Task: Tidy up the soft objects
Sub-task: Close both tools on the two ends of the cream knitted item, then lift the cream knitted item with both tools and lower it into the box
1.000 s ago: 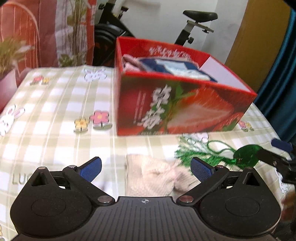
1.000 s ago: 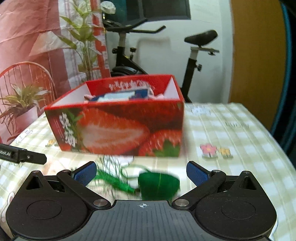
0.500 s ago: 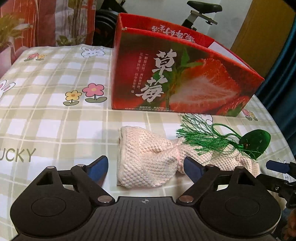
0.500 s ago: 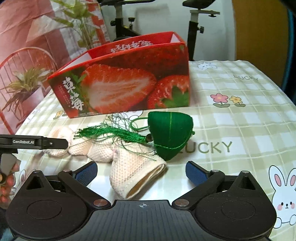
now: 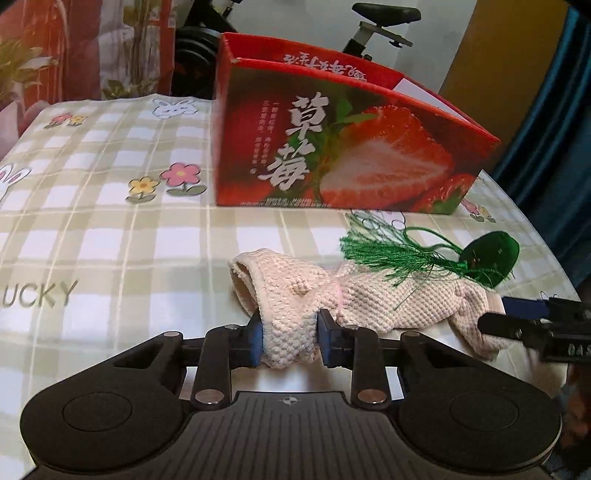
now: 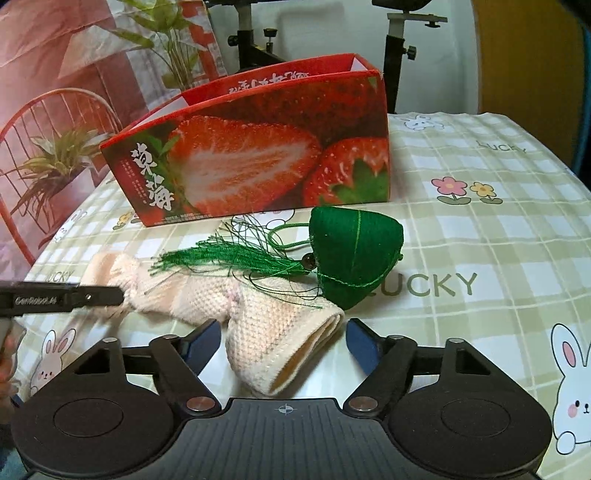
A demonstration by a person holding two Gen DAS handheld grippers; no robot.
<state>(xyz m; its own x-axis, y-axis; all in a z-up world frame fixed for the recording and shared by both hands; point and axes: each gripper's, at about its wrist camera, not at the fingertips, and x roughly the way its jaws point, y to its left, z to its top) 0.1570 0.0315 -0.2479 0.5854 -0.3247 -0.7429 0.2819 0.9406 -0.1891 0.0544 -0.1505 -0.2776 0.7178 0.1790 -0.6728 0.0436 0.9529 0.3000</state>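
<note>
A cream knitted cloth (image 5: 369,299) lies twisted on the checked tablecloth in front of the red strawberry box (image 5: 351,147). My left gripper (image 5: 290,339) is closing, and its blue pads squeeze the cloth's left end between them. In the right wrist view, the cloth's other, open end (image 6: 284,343) sits between the closing jaws of my right gripper (image 6: 283,338), and small gaps show at both pads. A green tasselled pouch (image 6: 354,254) rests on the cloth, its tassel (image 5: 384,254) draped across it. A finger (image 6: 92,295) of the left gripper reaches in from the left.
The strawberry box (image 6: 258,158) stands open-topped just behind the cloth. Beyond the table are an exercise bike (image 5: 380,22), a potted plant (image 6: 55,162) on a red chair and a blue curtain (image 5: 554,129). The table edge (image 5: 546,236) curves close by on the right.
Both grippers have sunk toward the cloth. The left jaws went from wide apart to clamped on the cloth's end. The right jaws have narrowed around its other end.
</note>
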